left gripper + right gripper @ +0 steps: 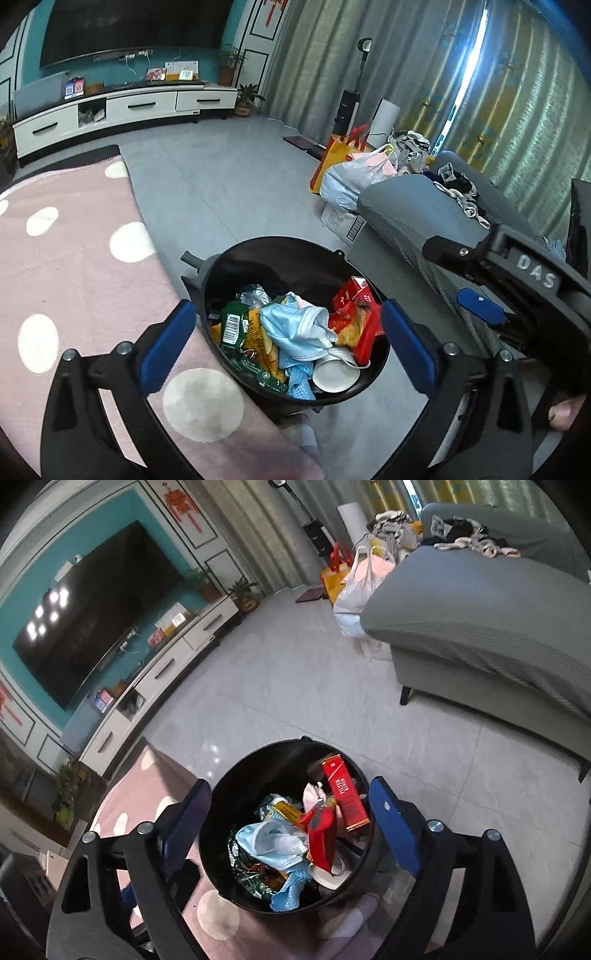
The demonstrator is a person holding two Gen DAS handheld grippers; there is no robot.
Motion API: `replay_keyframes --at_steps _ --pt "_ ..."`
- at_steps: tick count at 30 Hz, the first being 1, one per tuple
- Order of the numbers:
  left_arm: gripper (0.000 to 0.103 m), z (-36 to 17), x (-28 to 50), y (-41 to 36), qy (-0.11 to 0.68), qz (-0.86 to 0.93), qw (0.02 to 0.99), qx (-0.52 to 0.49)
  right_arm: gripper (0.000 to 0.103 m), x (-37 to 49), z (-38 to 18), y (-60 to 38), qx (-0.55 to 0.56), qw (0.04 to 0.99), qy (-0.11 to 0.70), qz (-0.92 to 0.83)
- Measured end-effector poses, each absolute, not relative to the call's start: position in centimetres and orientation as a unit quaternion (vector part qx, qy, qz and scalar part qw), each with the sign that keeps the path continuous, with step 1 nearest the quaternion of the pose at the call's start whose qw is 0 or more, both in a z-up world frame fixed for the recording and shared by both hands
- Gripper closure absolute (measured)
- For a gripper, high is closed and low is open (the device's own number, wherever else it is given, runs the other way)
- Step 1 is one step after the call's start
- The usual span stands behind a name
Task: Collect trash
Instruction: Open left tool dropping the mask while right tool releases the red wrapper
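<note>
Evidently the collecting step is nearly done: the black bin [295, 321], low in the centre of both wrist views, is seen already filled with wrappers, a blue face mask [299, 325] and a red carton [343, 794]. The left gripper [286, 349] and the right gripper [291, 830] are held above it, fingers spread wide, nothing gripped. No loose trash is visible on the pink rug [74, 258]; a search for any remaining item is judged to be called for next.

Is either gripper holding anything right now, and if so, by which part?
Nothing is held. The left gripper and right gripper are both open above the black trash bin.
</note>
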State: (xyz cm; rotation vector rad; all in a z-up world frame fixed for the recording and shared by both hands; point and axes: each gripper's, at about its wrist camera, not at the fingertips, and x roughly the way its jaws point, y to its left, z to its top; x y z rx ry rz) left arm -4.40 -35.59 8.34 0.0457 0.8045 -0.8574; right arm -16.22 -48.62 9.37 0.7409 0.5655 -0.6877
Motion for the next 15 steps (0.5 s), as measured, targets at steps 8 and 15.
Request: replay_keyframes --at_steps 8,15 --pt "0.003 9.0 -4.2 -34.2 0.383 -0.398 0.834 0.003 0.016 -16.3 10.3 -47.9 0.323 0.838 0.271 -0.346" --pt "0.003 9.0 -4.0 -33.5 0.387 -0.379 0.841 0.007 0.011 -16.4 10.8 -47.3 0.304 0.842 0.269 -0.355"
